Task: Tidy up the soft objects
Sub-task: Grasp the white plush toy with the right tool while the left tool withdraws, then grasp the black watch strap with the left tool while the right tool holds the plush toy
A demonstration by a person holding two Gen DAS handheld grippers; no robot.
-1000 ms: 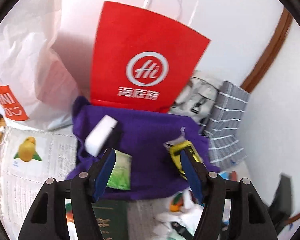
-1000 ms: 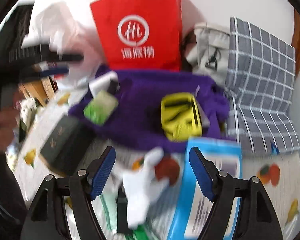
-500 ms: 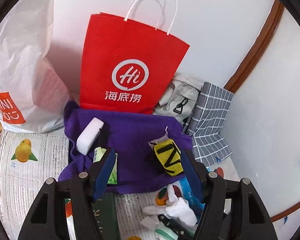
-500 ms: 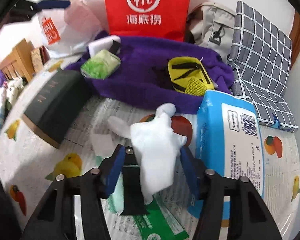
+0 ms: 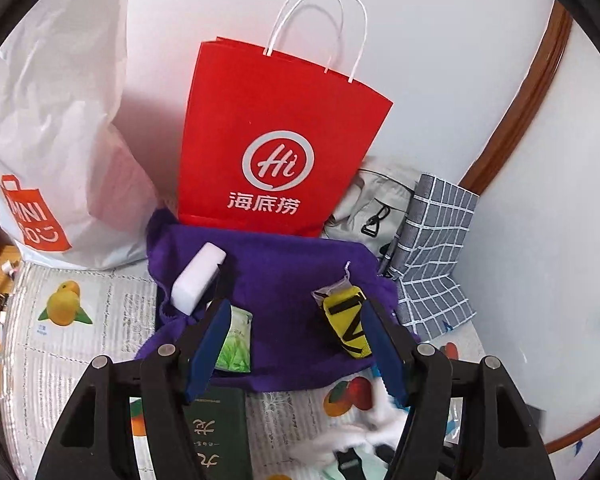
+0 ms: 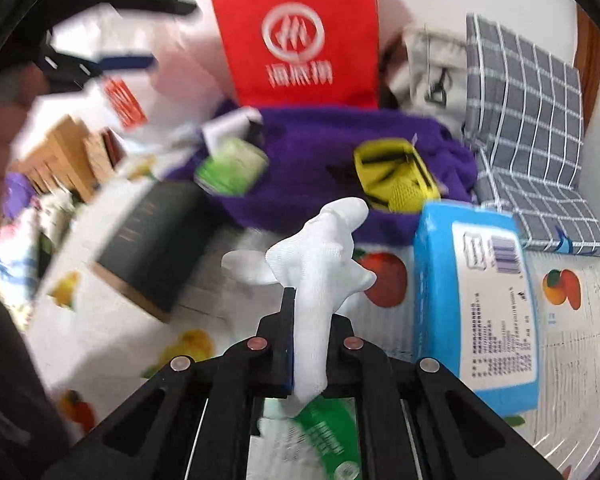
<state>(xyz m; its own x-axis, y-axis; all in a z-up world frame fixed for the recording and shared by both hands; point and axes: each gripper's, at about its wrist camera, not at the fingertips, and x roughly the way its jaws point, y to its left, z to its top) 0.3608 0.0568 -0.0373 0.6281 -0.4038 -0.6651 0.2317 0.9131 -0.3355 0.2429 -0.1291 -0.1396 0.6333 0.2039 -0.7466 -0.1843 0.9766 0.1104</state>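
Now the right gripper (image 6: 309, 334) was clenched on a white sock (image 6: 320, 264), its jaws having just been closing around it. The sock stood pinched between the two fingers, its lower end trailing below the pads onto a green-printed packet (image 6: 328, 436) and its bunched upper part sticking up past the fingertips. It was held in front of a purple cloth (image 6: 320, 148) that carried a yellow mesh pouch (image 6: 396, 176) and a green packet (image 6: 232, 166), with a blue tissue pack (image 6: 476, 304) just to its right on the fruit-printed table cover (image 6: 100, 336). The left gripper (image 5: 296, 336) hovered with its jaws apart and nothing between them, above the purple cloth, where a white block (image 5: 198, 276) lay before a red paper bag (image 5: 276, 140).
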